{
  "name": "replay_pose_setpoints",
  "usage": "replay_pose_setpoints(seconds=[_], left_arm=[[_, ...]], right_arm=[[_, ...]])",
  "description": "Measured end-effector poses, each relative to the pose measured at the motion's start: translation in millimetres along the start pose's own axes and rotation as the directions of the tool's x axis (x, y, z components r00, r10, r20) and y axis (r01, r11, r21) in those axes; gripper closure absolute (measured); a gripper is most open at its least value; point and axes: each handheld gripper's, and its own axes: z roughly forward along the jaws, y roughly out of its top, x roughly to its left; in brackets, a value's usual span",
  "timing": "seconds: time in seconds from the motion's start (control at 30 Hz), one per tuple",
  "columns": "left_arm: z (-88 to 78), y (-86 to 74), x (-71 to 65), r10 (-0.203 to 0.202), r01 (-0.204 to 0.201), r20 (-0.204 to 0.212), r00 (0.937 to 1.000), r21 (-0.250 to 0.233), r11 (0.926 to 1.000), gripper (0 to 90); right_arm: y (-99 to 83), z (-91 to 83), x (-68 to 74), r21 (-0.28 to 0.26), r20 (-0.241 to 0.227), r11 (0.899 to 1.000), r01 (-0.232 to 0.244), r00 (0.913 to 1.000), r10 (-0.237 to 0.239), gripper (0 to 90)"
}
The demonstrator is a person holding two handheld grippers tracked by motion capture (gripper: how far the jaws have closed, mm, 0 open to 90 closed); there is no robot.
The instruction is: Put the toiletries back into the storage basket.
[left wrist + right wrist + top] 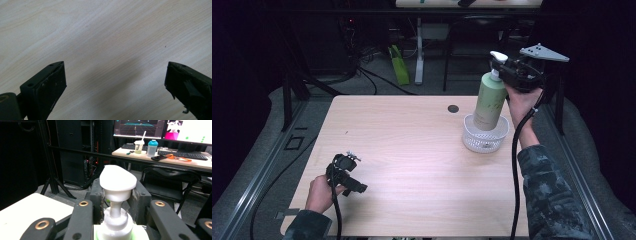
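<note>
A: Logging the step in hand. The right gripper (507, 67) is gripping the green pump bottle (489, 101) at its neck, just under the white pump head (117, 180). In the right gripper view the fingers (96, 200) are pressing in on the neck from both sides.

B: And where is the bottle sitting?

A: Its base is resting in or just above the clear ribbed bowl (485, 134), at the far right of the bench (412, 150). The bottle is tilting slightly, top toward the gripper. I cannot tell whether the base is touching the bowl floor.

B: So either placing into the bowl or lifting out?

A: I am judging it as one of those two; the pictures are not settling which. The grip is firm either way.

B: Left side?

A: The left gripper (346, 175) is idling low at the near left corner of the bench, well apart from the bowl. In the left gripper view its fingers (51, 85) are spread wide over bare wood, nothing between them.

B: Next move?

A: If placing: straightening the bottle upright and seating it before spreading the fingers, since a tall bottle in a shallow bowl is likely tipping. If lifting: rising straight so the base is clearing the rim.
</note>
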Motion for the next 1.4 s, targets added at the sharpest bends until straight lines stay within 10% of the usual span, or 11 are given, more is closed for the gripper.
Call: replay_pose_setpoints(seconds=[1.4], left_arm=[[0.2,1.1,-2.4,0.015,-0.015,-0.001,0.9999,0.003,0.9999,4.3]], right_arm=[[-33.0,17.2,1.5,0.068,0.002,0.998,-0.011,0.9999,0.011,67.9]])
